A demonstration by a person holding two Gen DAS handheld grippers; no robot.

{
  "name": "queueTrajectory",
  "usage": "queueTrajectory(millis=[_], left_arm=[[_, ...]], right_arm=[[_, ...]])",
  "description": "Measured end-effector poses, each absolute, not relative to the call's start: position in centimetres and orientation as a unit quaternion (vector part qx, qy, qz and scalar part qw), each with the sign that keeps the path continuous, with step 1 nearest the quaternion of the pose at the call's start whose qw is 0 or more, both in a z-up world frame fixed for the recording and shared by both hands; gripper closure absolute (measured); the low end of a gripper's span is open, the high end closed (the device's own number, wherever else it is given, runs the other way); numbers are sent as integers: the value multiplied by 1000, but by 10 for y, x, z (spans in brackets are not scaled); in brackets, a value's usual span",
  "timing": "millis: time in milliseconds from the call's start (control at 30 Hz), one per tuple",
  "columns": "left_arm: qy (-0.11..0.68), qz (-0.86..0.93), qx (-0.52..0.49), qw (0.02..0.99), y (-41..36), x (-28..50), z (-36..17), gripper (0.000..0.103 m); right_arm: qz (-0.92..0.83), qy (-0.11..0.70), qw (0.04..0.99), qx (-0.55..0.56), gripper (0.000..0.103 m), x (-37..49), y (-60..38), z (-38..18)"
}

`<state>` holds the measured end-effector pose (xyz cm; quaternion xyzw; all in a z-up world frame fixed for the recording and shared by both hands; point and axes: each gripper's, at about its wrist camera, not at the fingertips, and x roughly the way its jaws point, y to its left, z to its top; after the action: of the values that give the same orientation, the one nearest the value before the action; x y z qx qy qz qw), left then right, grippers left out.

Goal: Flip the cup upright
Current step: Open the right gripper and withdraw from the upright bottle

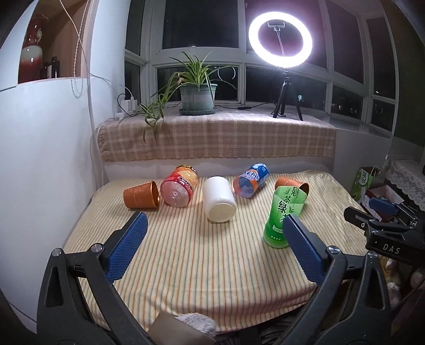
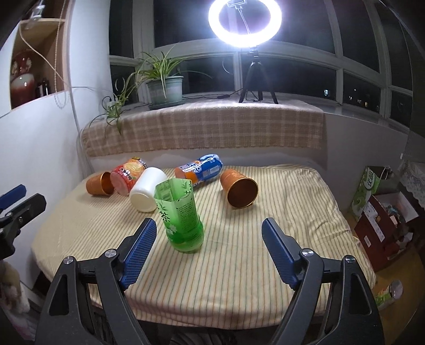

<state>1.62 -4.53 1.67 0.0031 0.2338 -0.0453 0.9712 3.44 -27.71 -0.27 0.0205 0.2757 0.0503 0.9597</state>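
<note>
A green translucent cut-bottle cup (image 2: 183, 216) stands upright on the striped-cloth surface (image 2: 239, 265), near its front. Behind it lie, on their sides, two orange plastic cups (image 2: 239, 189), a white cylindrical cup (image 2: 147, 189) and two labelled cut-bottle cups (image 2: 199, 169). The left hand-held gripper (image 1: 215, 221) and right hand-held gripper (image 2: 209, 225) both hover with jaws wide apart, holding nothing

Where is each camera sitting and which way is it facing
Left wrist: on the left gripper, open, looking across the striped table at the window; the right gripper shows at its right edge.
Right wrist: on the right gripper, open, facing the same way; the left gripper shows at its left edge.
Shared: green cup upright, white cup, ring light.
</note>
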Motion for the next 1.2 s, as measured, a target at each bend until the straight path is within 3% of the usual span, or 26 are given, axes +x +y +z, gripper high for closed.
queueTrajectory(millis=[1200], left_arm=[[247,-41,-8,968,-39,42,3,0]], right_arm=[[47,277,960,14,21,53,-264,-9]])
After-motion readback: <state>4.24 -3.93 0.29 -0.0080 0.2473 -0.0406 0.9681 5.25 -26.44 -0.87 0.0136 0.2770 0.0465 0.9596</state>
